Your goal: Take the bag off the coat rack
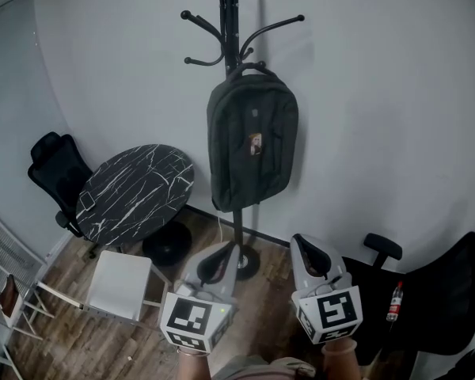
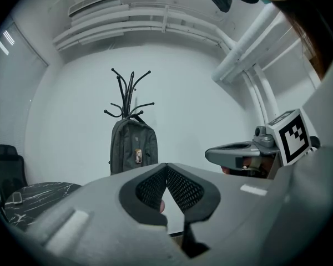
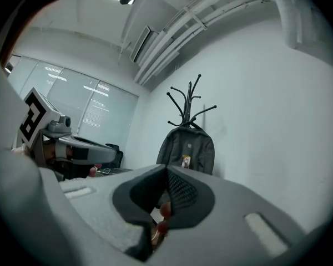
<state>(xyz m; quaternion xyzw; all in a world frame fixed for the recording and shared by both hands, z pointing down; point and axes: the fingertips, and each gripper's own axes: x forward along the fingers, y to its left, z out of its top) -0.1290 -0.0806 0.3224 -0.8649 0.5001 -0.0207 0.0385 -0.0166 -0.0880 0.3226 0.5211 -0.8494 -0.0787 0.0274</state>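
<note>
Facing the bag (image 1: 252, 145) on the coat rack (image 1: 232, 6); my left gripper (image 1: 220, 253) and right gripper (image 1: 305, 248) fingers closed, empty; nothing lifted yet.

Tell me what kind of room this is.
Likely a small office or meeting room: a coat rack with a backpack hung on it, a round marble-patterned table and a black office chair.

Round marble table (image 1: 134, 192), black office chair (image 1: 55, 169) just beside it, white stool (image 1: 120, 285) near
</note>
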